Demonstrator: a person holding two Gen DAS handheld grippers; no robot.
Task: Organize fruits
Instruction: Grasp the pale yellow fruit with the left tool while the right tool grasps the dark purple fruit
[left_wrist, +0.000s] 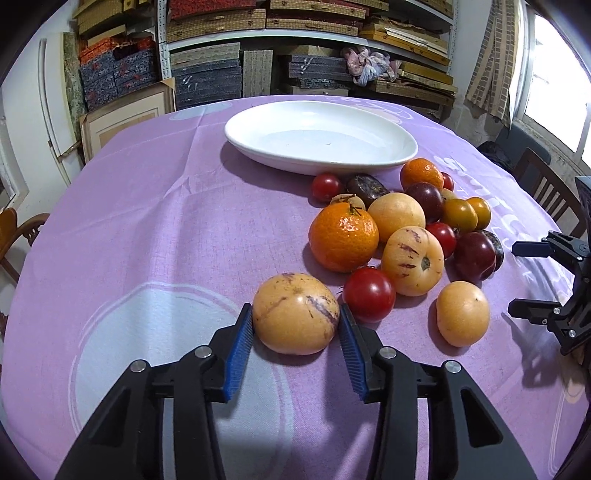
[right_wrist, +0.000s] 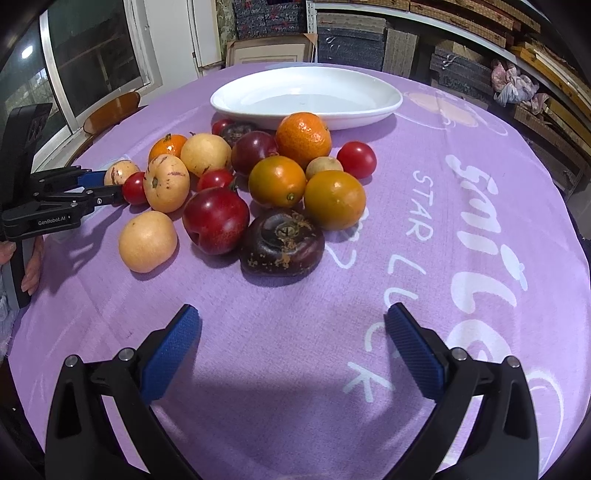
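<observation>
The left gripper (left_wrist: 295, 325) pinches the streaked yellow fruit (left_wrist: 295, 314) at the pile's 7 o'clock edge, presumably bound for the empty white dish (left_wrist: 321, 137) at 12 o'clock, while the right gripper (right_wrist: 291, 332) waits spread wide.

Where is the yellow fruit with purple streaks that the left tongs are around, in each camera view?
Left wrist view: the streaked yellow fruit sits low in the centre, between the blue pads of the left tongs.
Right wrist view: the same fruit shows at the far left, partly hidden behind those tongs.
Shared landmark: the white oval plate beyond the fruit pile.
</observation>
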